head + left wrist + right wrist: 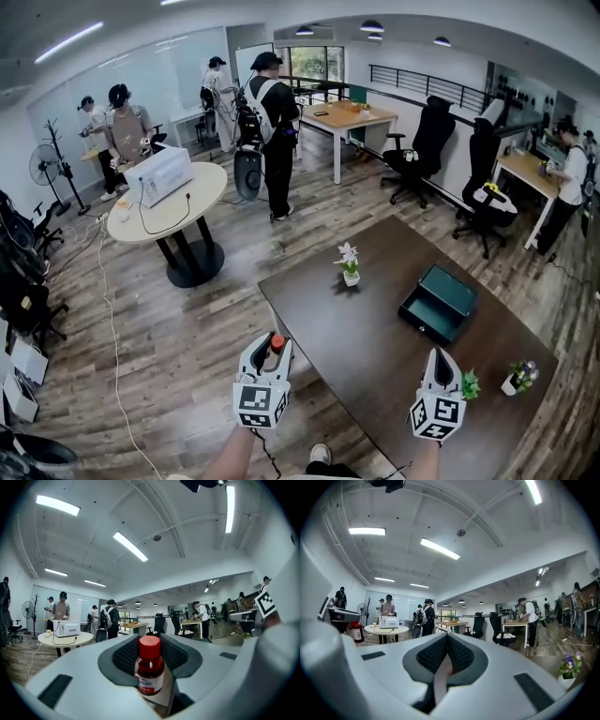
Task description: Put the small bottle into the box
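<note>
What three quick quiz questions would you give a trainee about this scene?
1. True or false: the right gripper holds the small bottle.
2. The green box sits: A on the dark table; B on a shelf; C in a sink.
3. Fill in: the bottle's cap is ___.
Key: 1 false, the right gripper is shut and empty, and the left gripper holds the bottle; 2 A; 3 red.

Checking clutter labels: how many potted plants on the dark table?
3. A pale-flowered plant near the table's far edge, a green plant just right of the right claw, and a purple-flowered plant near the right edge. Others may be hidden behind the claw.
</note>
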`<state>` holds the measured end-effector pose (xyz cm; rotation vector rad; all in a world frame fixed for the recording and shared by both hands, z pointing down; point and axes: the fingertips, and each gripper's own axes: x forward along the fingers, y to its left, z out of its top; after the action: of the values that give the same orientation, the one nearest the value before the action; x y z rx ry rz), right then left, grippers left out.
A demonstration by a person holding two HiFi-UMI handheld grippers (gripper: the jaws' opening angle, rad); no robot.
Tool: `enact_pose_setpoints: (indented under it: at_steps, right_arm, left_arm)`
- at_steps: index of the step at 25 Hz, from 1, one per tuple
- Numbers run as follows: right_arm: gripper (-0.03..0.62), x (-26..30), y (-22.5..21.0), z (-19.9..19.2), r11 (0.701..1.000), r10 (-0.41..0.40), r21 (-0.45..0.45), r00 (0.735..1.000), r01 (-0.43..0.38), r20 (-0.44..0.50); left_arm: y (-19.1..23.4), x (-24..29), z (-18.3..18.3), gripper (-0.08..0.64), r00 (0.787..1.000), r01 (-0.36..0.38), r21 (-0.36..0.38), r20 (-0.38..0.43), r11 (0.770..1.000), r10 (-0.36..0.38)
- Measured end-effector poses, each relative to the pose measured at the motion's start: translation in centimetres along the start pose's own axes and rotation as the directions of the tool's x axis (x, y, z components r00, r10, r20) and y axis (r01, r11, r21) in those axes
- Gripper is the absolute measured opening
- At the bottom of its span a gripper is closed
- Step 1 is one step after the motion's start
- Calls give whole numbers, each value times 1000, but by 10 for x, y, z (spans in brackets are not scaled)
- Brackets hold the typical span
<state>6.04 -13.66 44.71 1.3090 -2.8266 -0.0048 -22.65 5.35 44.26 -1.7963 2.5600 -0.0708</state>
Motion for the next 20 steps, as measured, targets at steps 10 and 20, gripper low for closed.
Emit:
enact_pose_setpoints:
  at_steps: [10,20]
  right_arm:
    - [2,41,-28,-13,999,-24,33,1000,25,-18]
    - [2,67,-66,-28,995,-69,67,997,70,-23]
  left_arm:
    - [-12,54,1,141,1000,27,18,-14,999,-26]
    - [-34,111,1,141,997,72,37,-33,997,-71]
